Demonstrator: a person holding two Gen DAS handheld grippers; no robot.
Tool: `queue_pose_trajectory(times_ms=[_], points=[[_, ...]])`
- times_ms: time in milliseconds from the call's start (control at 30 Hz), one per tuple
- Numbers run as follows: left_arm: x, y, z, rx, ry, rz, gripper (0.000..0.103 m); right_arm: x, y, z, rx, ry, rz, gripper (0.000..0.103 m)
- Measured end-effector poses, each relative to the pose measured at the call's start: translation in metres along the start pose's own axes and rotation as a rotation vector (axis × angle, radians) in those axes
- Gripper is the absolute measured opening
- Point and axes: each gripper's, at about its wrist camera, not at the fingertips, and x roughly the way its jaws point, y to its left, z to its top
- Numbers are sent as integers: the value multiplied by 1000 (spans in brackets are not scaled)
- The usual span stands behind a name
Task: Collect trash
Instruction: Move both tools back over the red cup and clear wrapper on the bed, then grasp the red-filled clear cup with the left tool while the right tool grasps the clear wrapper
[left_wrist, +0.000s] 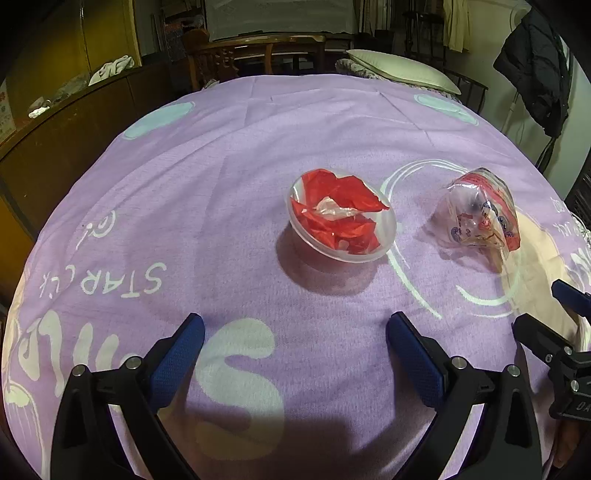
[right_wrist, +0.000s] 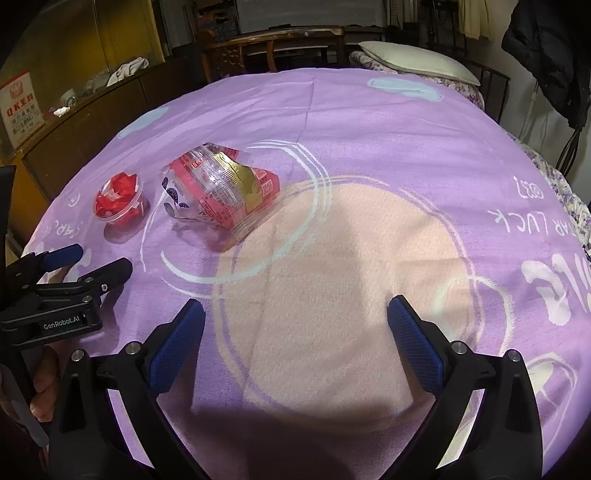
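1. Clear plastic cup (left_wrist: 341, 218) w/ crumpled red wrapper scraps (left_wrist: 334, 212) inside sits upright on the purple bedsheet (left_wrist: 229, 155), mid-bed, ahead of the left gripper (left_wrist: 295, 347).
2. Crumpled clear plastic package (right_wrist: 218, 188), red and gold print, lies on its side just right of the cup, near but not touching; it sits at the edge of the sheet's peach circle (right_wrist: 332, 295).
3. Left gripper: jaws wide apart, nothing between them, low over the sheet near the front edge.
4. Right gripper (right_wrist: 295, 347): also spread wide, holding nothing, over the peach patch, well short of the package.
5. Left wrist view shows the cup's contents from above; right wrist view shows the cup side-on at far left, plus the package's gold band, hidden from the left cam.
6. Right view also catches the left gripper's body labelled "GenRobot.AI" (right_wrist: 61, 316).
7. Sheet print reads "STAR LUCK"; package text too small to read.
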Motion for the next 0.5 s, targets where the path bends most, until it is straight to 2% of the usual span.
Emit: queue_pose_trajectory(times_ms=[367,500], points=[[22,4,32,-33,-14,-16,99,0,0,0,0,1,-1,96],[19,10,33,-64,-40,-39,98,0,0,0,1,1,0,96]])
